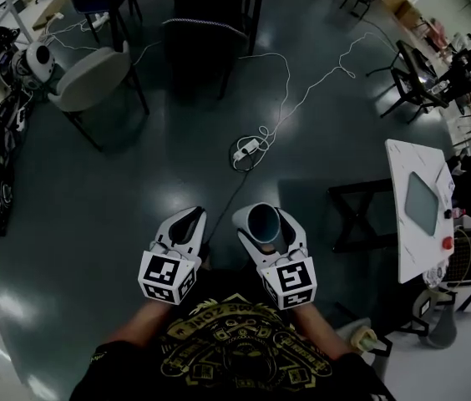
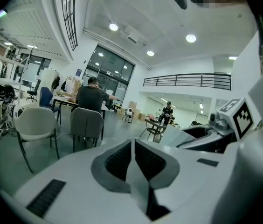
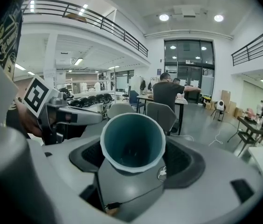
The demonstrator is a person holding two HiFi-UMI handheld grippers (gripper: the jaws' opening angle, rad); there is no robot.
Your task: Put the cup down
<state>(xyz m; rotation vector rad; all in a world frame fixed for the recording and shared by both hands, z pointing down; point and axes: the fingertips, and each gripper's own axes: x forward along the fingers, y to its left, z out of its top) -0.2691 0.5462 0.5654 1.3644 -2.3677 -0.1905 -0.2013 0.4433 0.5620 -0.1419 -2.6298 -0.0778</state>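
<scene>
A teal-blue cup [image 1: 262, 221] with a pale rim sits between the jaws of my right gripper [image 1: 265, 224], its open mouth facing away from me. In the right gripper view the cup [image 3: 132, 141] fills the gap and the dark pads [image 3: 183, 158] press on both of its sides, so the right gripper [image 3: 132, 158] is shut on it. It is held above the dark floor, in front of my body. My left gripper [image 1: 187, 221] hangs beside it on the left. Its jaws meet with nothing between them in the left gripper view [image 2: 132, 161].
A white table [image 1: 404, 249] with a grey tray [image 1: 422, 200] stands at the right, a dark frame stool [image 1: 361, 211] next to it. A power strip with cables [image 1: 248, 149] lies on the floor ahead. Chairs [image 1: 93, 78] and desks stand farther off, and a person sits at a desk [image 3: 166, 93].
</scene>
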